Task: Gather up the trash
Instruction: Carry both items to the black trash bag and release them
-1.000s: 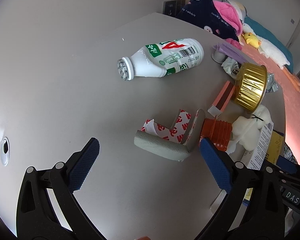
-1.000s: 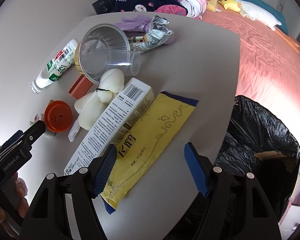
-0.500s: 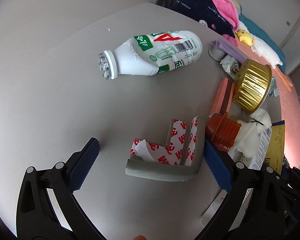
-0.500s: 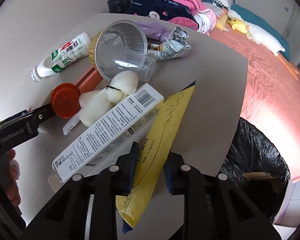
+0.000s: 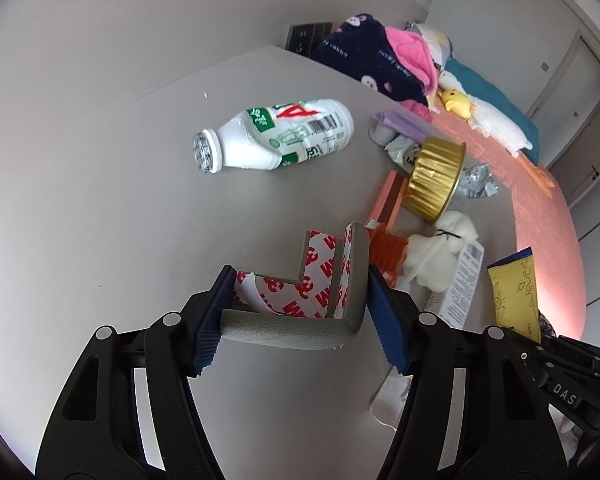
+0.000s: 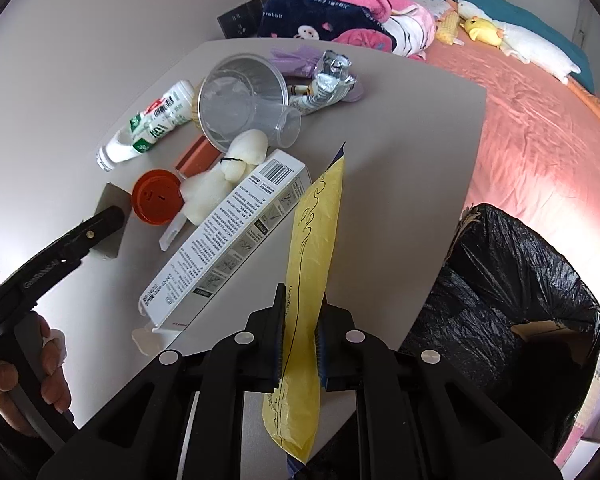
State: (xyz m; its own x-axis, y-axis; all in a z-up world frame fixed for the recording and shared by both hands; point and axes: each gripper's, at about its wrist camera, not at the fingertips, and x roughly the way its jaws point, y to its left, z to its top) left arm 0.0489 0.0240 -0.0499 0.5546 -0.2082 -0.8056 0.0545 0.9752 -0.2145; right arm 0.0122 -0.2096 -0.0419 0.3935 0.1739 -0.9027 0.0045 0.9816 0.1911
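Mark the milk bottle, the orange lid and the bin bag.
milk bottle (image 5: 288, 136), left wrist view, on its label.
orange lid (image 6: 156, 197), right wrist view, on its flat top.
bin bag (image 6: 516, 280), right wrist view, on its black rim.

A home bedroom: a bed (image 6: 540, 128) with a pink sheet, piled blankets (image 6: 332, 12) and a stuffed duck (image 6: 512, 36) sits beside a grey worktop (image 6: 400, 132), near a lined bin (image 6: 524, 280).

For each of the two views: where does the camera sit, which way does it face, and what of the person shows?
Left wrist: on the left gripper, facing down at the table; its jaws, just closing, clamp a grey foam corner guard.
Right wrist: on the right gripper, facing down at the table edge, shut on a yellow flat packet; a hand shows.
Shared: the white plastic bottle.
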